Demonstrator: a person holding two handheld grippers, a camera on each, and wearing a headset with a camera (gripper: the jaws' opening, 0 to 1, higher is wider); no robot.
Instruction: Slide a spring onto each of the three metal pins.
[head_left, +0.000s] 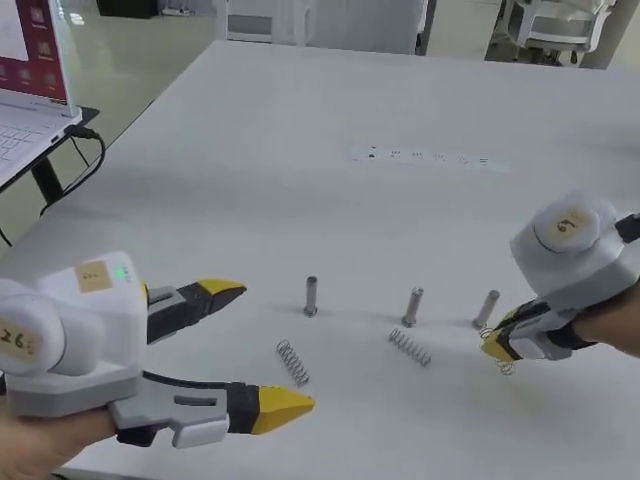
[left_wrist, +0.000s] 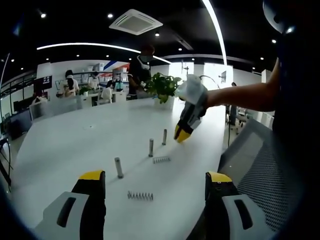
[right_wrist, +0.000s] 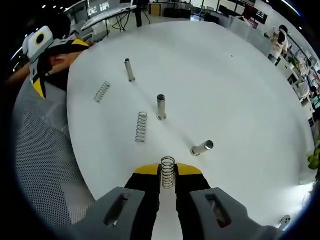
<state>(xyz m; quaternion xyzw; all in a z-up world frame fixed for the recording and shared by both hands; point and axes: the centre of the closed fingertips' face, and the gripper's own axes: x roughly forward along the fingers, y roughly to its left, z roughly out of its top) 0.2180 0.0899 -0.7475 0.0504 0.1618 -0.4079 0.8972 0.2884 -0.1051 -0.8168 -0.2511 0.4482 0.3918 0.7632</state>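
Three short metal pins stand upright in a row on the white table (head_left: 330, 200): the left pin (head_left: 311, 297), the middle pin (head_left: 412, 306) and the right pin (head_left: 487, 309). All three are bare. One loose spring (head_left: 293, 362) lies in front of the left pin, and another spring (head_left: 409, 347) lies in front of the middle pin. My right gripper (right_wrist: 168, 172) is shut on a third spring (right_wrist: 168, 162), held just right of and in front of the right pin (right_wrist: 202, 148). My left gripper (head_left: 265, 348) hovers open at the lower left, with the near spring (left_wrist: 140, 195) ahead of its jaws.
An open laptop (head_left: 20, 90) with a black cable (head_left: 85, 150) sits off the table's left side. A flush socket strip (head_left: 430, 157) lies in the tabletop farther back. A mesh chair (left_wrist: 260, 165) is at the table's near edge. Chairs stand beyond the far edge.
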